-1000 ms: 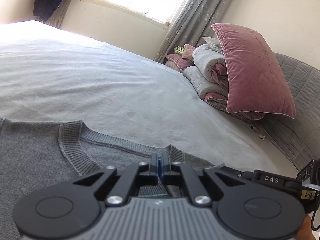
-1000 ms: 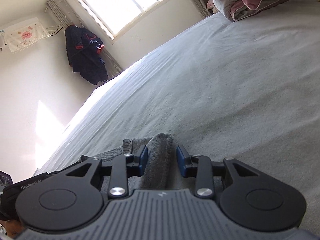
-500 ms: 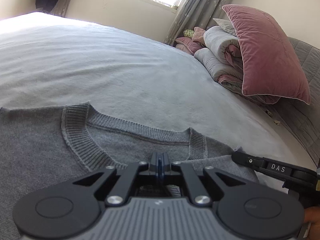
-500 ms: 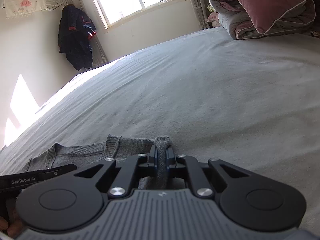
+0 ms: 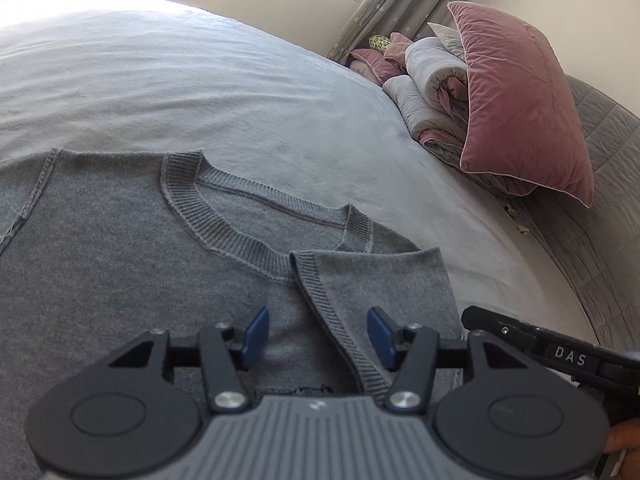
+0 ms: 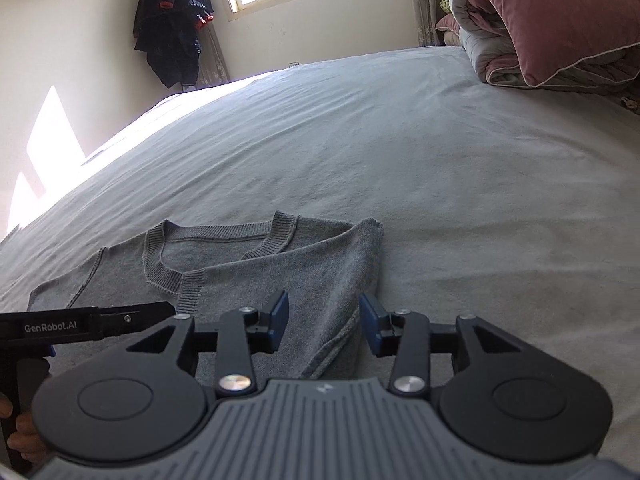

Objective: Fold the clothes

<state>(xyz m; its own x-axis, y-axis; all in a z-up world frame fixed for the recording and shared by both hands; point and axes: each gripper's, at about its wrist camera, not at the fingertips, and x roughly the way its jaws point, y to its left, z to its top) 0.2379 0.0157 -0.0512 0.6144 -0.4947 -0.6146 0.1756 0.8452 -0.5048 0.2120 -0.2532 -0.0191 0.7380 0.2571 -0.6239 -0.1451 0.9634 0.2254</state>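
Note:
A grey knit sweater (image 5: 120, 248) lies flat on the bed, its ribbed neckline (image 5: 224, 216) facing away from me. Its right sleeve (image 5: 372, 288) is folded in across the chest, cuff near the collar. My left gripper (image 5: 318, 336) stands open just above the folded sleeve, the ribbed cuff edge running between its blue pads. In the right wrist view the same sweater (image 6: 240, 264) shows with the folded sleeve (image 6: 320, 280). My right gripper (image 6: 324, 320) is open over the sleeve's folded right edge, holding nothing.
The grey bed sheet (image 6: 440, 160) stretches wide beyond the sweater. A pink pillow (image 5: 520, 100) and rolled duvets (image 5: 428, 80) are stacked at the headboard on the right. A dark jacket (image 6: 172, 32) hangs on the far wall by the window. The other gripper's handle (image 5: 560, 352) is close at right.
Both grippers were shut on the sleeve and have let it go. The sleeve now lies folded across the chest, and both grippers have drawn back slightly.

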